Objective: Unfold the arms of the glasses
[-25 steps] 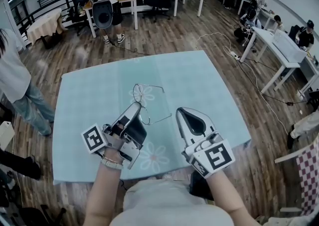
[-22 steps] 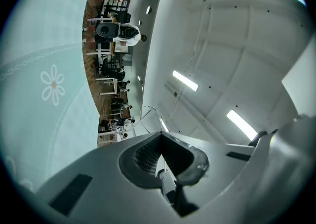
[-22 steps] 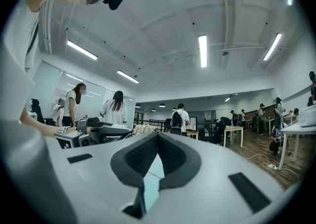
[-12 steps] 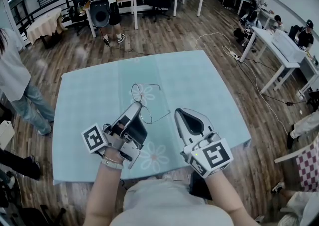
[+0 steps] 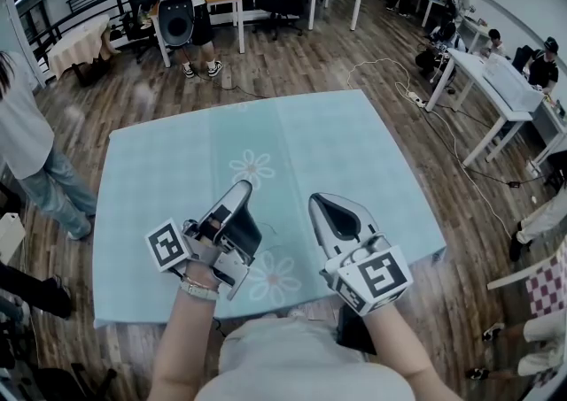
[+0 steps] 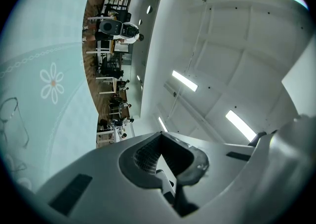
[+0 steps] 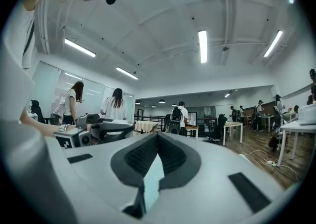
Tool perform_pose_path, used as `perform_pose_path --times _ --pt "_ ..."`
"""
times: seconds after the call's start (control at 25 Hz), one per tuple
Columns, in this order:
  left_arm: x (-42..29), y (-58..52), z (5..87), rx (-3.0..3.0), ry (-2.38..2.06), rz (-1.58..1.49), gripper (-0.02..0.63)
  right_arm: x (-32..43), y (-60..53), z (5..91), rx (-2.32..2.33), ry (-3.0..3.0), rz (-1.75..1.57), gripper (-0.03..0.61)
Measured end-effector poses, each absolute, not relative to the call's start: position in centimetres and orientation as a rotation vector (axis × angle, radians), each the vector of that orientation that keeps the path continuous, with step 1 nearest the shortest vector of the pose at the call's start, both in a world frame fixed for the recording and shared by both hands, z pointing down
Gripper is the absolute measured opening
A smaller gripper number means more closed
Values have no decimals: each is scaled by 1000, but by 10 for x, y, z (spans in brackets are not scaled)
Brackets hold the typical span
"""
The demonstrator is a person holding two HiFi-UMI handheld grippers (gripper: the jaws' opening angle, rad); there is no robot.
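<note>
Glasses [image 6: 14, 119]: thin wire frame lying on the cloth-covered counter [image 5: 354, 151]. It shows only at the far edge of the left gripper view, near a printed daisy [image 6: 53, 82], off to one side of that tool's line and not between its jaws. It is too thin and too close to the rim to tell whether the arms lie folded or swung out. The head view does not show the frame clearly; it is likely masked by the left tool [image 5: 240, 188]. Left tool: jaws pressed together, nothing between them, tip tilted up off the counter. Right tool [image 5: 321, 203]: jaws likewise closed and empty, held level over the near part of the counter, apart from the left. Judgement: the scene fits either folded arms with both tools standing clear, or arms already out and both tools clear of them. If an arm is folded, the frame looks light and likely to skid. One tool should then pin the front at a hinge corner while the other takes the arm near its tip and sweeps it gently along the hinge arc. The wire bends easily, and the lenses are best left unpinched.
</note>
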State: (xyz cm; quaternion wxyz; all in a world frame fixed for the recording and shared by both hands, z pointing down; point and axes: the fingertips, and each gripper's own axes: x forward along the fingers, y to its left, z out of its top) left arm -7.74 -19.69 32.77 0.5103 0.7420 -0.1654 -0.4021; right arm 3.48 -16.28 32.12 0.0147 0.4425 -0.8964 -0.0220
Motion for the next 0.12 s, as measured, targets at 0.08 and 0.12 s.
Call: perform_pose_path --times 0.08,0.12 --pt "-77 -199 329 1783 -400 -967 5 35 -165 322 1374 -2788 -62 8" --pt "-76 -200 329 1781 -401 -966 5 35 -167 322 1373 -2787 -58 8"
